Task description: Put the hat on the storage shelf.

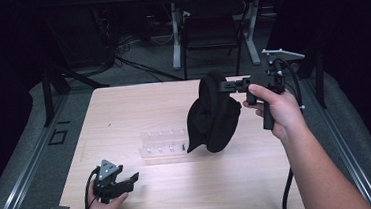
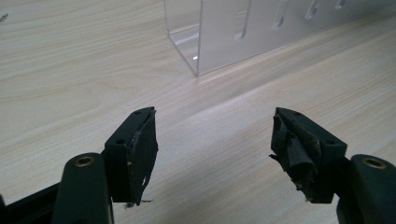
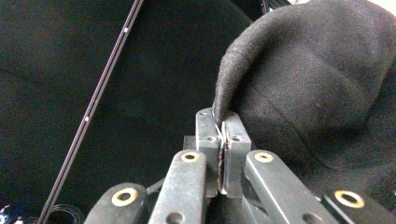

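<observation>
A black fabric piece [image 1: 213,115], like a hat or pouch, hangs above the middle of the wooden table [image 1: 123,109]. My right gripper [image 1: 228,86] is shut on its upper edge and holds it up from the right. In the right gripper view the jaws pinch the cloth's rim [image 3: 219,105], and the dark fabric [image 3: 317,84] bulges to the right. My left gripper [image 1: 129,181] rests low near the table's front left corner, open, with nothing between its fingertips [image 2: 140,144].
A clear acrylic rack [image 1: 164,142] with slots lies on the table just left of the hanging cloth; its corner [image 2: 196,42] stands ahead of my left gripper. Beyond the table are a chair [image 1: 210,32] and a desk frame on the floor.
</observation>
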A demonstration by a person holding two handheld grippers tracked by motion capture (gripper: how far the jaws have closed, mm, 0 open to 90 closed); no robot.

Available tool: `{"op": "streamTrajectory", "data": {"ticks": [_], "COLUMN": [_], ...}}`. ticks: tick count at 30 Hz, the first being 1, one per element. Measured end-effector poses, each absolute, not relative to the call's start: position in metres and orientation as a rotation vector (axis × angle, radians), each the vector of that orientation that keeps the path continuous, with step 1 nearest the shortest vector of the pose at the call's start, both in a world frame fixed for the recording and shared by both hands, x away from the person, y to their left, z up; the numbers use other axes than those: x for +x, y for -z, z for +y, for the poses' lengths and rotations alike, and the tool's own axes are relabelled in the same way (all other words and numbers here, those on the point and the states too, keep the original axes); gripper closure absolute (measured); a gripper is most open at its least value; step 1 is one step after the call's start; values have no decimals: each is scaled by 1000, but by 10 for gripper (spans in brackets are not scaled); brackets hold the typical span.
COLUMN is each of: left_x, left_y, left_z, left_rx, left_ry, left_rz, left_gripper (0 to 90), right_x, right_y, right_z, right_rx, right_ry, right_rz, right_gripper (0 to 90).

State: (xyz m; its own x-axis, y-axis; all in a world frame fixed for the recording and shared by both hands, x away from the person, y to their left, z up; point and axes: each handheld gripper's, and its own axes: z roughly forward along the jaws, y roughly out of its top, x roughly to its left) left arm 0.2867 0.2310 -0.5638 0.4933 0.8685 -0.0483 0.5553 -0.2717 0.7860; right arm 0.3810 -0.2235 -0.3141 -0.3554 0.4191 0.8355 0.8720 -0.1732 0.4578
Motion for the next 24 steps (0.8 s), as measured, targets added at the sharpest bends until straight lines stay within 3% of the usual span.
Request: {"op": "streamTrajectory", "data": {"ticks": [24], "left_x": [287], "left_y": [563], "left_z": [231], "left_rx": [1960], "left_ry": [-510], "left_rz": [1170], "left_gripper": [313], "right_x": [401], "right_y": [325], "right_z": [-199], "right_rx": [-1499], "right_ry": [1507], "right_rz": [-1717], "right_gripper": [882]}}
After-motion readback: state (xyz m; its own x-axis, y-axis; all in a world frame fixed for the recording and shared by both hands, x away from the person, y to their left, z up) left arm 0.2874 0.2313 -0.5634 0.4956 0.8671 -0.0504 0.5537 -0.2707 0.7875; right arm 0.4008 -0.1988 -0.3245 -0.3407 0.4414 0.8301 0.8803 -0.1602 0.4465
